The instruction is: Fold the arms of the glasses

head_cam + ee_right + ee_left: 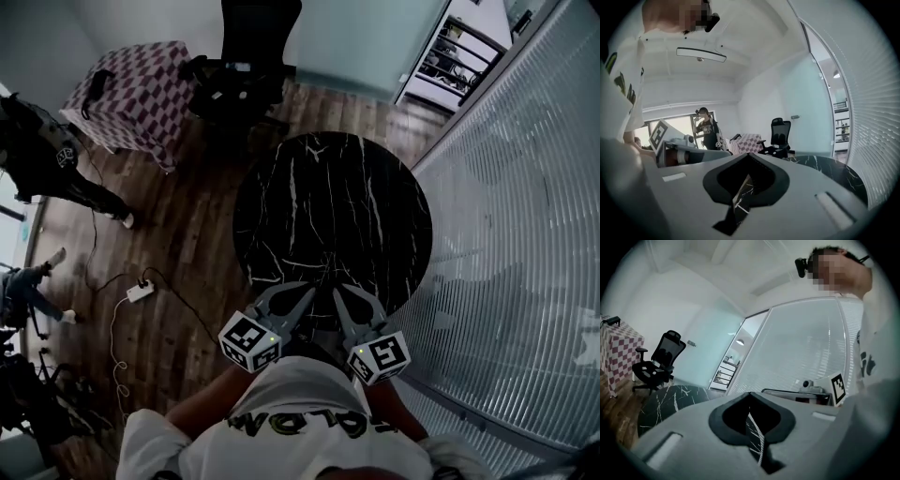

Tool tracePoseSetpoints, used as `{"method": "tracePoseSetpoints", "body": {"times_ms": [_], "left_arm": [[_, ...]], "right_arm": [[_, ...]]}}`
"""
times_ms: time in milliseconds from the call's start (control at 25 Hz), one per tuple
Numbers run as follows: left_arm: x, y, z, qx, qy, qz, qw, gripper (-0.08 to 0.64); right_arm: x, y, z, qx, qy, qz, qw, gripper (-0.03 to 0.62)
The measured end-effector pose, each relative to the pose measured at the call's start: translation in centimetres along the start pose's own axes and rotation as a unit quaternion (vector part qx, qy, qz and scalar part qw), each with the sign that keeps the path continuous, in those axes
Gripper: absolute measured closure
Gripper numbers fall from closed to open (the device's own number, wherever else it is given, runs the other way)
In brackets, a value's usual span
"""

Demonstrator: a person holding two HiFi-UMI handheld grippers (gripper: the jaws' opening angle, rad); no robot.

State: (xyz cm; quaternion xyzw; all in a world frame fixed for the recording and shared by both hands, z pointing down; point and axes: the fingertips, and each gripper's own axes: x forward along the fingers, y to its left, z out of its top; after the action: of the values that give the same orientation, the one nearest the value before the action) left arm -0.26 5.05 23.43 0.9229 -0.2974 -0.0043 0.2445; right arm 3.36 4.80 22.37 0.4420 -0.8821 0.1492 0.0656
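Marble table (pixel 328 206) sits below left gripper (pixel 308 289) and right gripper (pixel 337 292), both closed, empty (bystander (pixel 707 131) in right gripper view, not left).

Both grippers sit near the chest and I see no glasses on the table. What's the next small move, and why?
Probably nothing on the glasses yet. The table shows none, and the left gripper and right gripper are both shut with nothing between the jaws, held at its near edge. I'd open the jaws and hold there until the glasses are in view.
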Motion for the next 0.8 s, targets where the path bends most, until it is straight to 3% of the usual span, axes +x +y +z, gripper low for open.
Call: {"method": "tracePoseSetpoints", "body": {"times_ms": [200,400,800], "left_arm": [[-1.4,-1.1,2.5,0.002,-0.028,0.014,0.9995,0.558],[-1.7,-1.9,4.6,0.029,-0.06,0.032,0.9973,0.558],[0.2,-2.3,6.1,0.059,-0.062,0.013,0.9962,0.558]], "right_arm": [[-0.6,1.7,3.3,-0.004,-0.024,0.012,1.0,0.592],[-1.3,2.7,5.5,-0.013,-0.049,0.011,0.999,0.592],[-1.2,2.4,7.6,-0.04,-0.084,-0.001,0.996,0.592]]}}
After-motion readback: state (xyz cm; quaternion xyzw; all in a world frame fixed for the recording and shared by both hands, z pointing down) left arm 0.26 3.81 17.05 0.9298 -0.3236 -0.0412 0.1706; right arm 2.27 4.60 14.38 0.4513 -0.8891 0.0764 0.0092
